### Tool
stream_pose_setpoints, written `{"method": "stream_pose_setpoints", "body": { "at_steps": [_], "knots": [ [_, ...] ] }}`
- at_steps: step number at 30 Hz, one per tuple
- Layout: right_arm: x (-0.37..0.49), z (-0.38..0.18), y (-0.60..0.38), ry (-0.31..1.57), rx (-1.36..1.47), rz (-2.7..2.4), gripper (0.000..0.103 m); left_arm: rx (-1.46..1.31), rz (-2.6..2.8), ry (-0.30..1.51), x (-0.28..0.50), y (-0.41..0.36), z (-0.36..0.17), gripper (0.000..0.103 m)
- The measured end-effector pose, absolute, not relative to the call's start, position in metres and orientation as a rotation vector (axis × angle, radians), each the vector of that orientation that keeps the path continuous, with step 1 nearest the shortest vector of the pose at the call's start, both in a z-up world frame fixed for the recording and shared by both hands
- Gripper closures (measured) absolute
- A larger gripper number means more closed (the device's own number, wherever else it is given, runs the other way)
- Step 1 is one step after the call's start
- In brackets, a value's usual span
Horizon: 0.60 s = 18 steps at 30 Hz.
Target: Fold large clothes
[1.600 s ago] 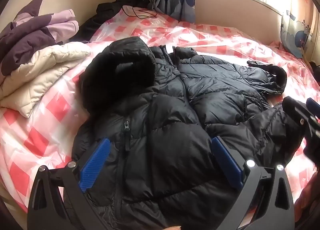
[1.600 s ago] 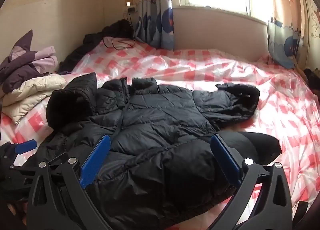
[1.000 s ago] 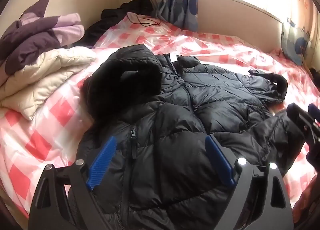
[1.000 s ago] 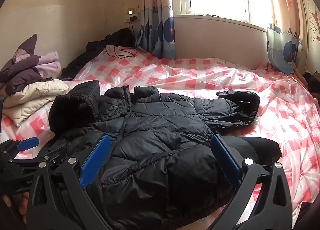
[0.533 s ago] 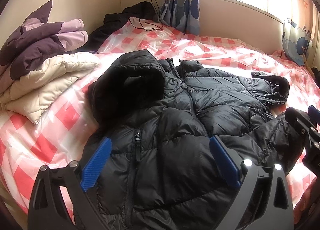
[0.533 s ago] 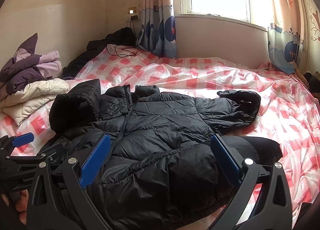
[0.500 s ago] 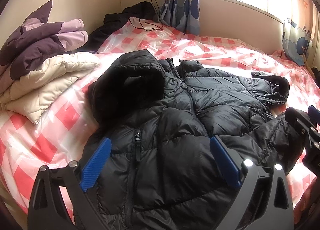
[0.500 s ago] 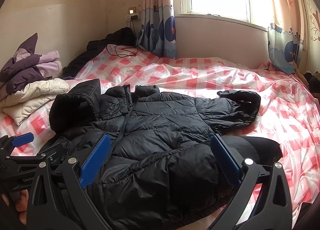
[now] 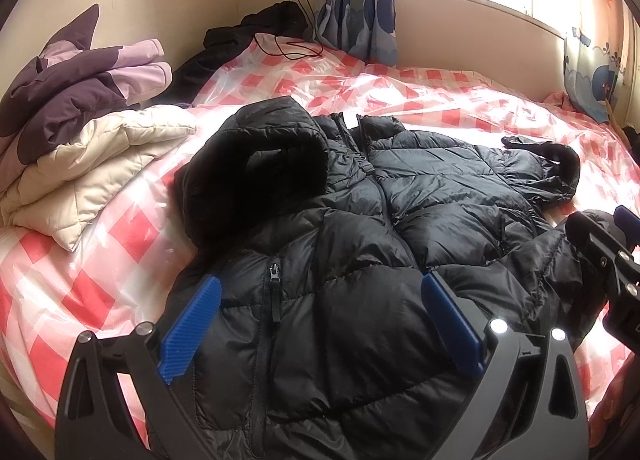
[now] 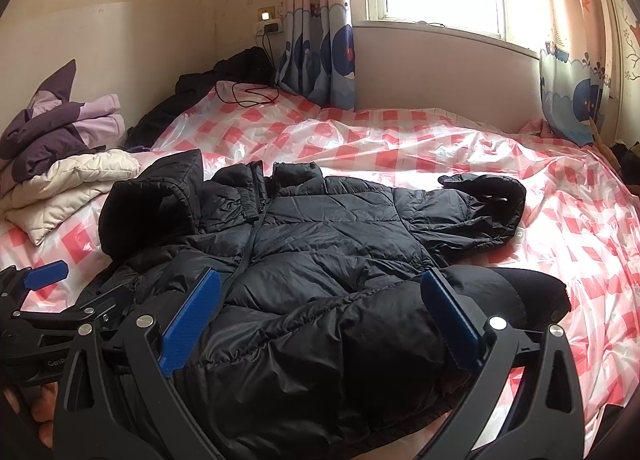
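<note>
A large black puffer jacket (image 9: pixel 360 244) lies spread on the bed, front up, hood (image 9: pixel 256 172) at its left, one sleeve (image 9: pixel 552 172) curled at the far right. It also shows in the right wrist view (image 10: pixel 328 252). My left gripper (image 9: pixel 320 320) is open and empty, held above the jacket's near hem. My right gripper (image 10: pixel 320 320) is open and empty above the hem too. The right gripper shows at the right edge of the left wrist view (image 9: pixel 608 256); the left gripper shows at the lower left of the right wrist view (image 10: pixel 44 300).
The bed (image 10: pixel 400 132) has a red-and-white checked cover under clear plastic. Folded cream and purple jackets (image 9: pixel 80 132) are piled at the left. A black garment (image 9: pixel 240 44) and a charger cable (image 9: pixel 292 48) lie at the far corner. Curtains and a window stand behind.
Both grippers have drawn back and lifted a little, so more of the bed and wall shows. The jacket has not moved.
</note>
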State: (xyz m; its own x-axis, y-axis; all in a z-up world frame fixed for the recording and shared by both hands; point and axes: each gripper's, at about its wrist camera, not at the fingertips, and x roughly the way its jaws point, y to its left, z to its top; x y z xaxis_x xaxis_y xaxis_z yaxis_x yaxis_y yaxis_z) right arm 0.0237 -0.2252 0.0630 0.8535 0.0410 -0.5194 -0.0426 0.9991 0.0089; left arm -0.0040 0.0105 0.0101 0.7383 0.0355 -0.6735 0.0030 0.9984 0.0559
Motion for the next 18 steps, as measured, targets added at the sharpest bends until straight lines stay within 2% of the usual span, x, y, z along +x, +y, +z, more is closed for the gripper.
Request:
{"method": "stream_pose_setpoints", "body": {
  "at_steps": [18],
  "knots": [
    [0.0261,0.0594,-0.2222,0.563,-0.006,0.054,0.006,0.075,0.011,0.753,-0.0036,0.0055,0.0028,0.007]
  ]
}}
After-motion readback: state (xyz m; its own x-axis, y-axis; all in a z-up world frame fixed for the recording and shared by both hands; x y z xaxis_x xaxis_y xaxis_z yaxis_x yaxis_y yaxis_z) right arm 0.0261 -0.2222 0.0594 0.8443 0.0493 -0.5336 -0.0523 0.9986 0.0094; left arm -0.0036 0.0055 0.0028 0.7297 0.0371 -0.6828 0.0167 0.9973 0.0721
